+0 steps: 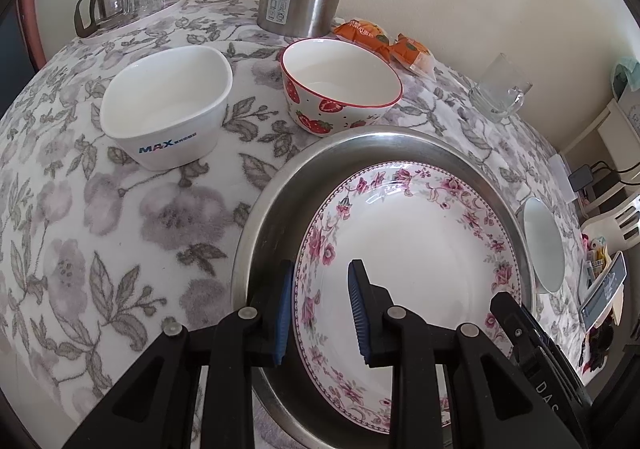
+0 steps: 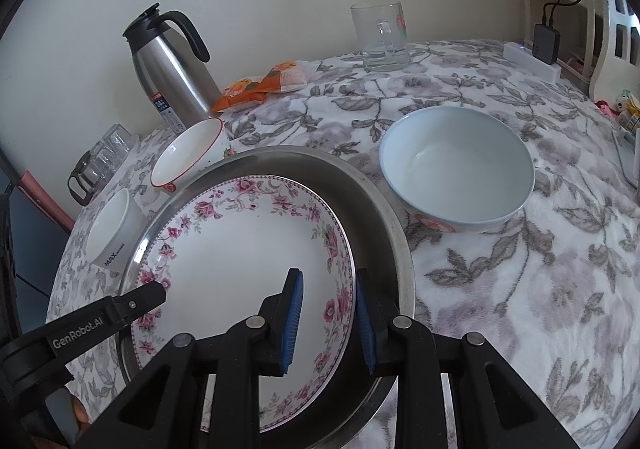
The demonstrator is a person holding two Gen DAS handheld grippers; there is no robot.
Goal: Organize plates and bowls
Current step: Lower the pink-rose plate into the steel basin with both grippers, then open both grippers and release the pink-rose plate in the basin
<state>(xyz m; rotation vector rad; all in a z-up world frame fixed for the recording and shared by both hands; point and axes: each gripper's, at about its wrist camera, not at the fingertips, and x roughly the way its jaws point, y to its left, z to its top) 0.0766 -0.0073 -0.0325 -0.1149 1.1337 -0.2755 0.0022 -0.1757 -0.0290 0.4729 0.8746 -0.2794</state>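
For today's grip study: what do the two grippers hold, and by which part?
Both hold the white floral-rimmed plate by its rim: left gripper on one side, right gripper on the opposite side, over the steel pan.

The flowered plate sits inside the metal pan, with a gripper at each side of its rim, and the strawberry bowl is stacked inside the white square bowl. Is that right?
Not quite. The strawberry bowl is not stacked: the left wrist view shows it standing on the tablecloth beside the white square bowl, apart from it. The rest holds: the flowered plate sits inside the metal pan, with the left gripper and right gripper at its rim.
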